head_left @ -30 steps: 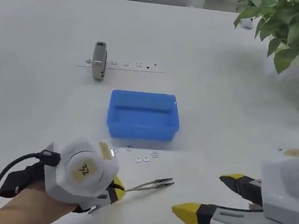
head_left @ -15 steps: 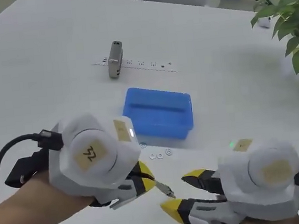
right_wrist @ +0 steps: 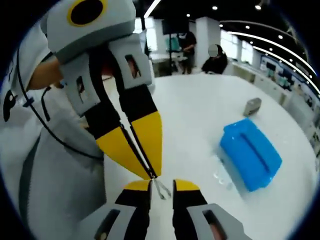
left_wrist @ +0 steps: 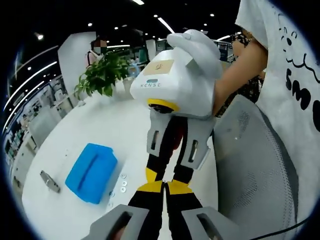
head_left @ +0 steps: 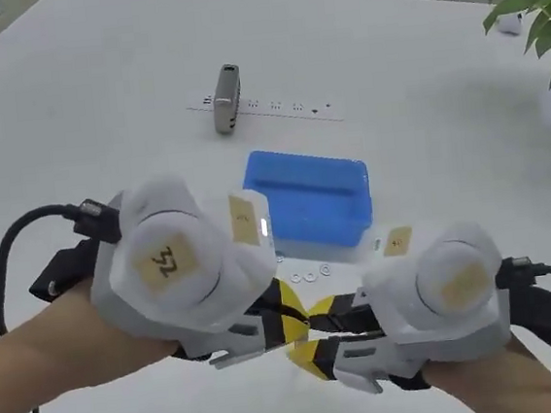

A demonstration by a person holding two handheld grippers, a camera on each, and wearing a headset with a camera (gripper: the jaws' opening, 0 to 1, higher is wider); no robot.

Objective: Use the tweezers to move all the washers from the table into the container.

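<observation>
Right gripper [right_wrist: 161, 186], well apart a moment ago, now meets the left gripper [right_wrist: 149, 172], its jaws parted around the tweezers [right_wrist: 139, 151] the left clamps; washers [head_left: 310, 275] lie beside the blue container [head_left: 309, 198].

Left gripper [head_left: 291, 314] points toward 3 o'clock, jaws clamped on the tweezers [right_wrist: 159, 189]; right gripper [head_left: 317, 334] points toward 9 o'clock, jaws slightly parted; their tips meet; left forearm [head_left: 46, 355] enters from 8 o'clock, right forearm [head_left: 498, 385] from 4 o'clock.

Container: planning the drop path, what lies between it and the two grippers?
A few washers on the white table, just before the container, seen in the head view.
</observation>
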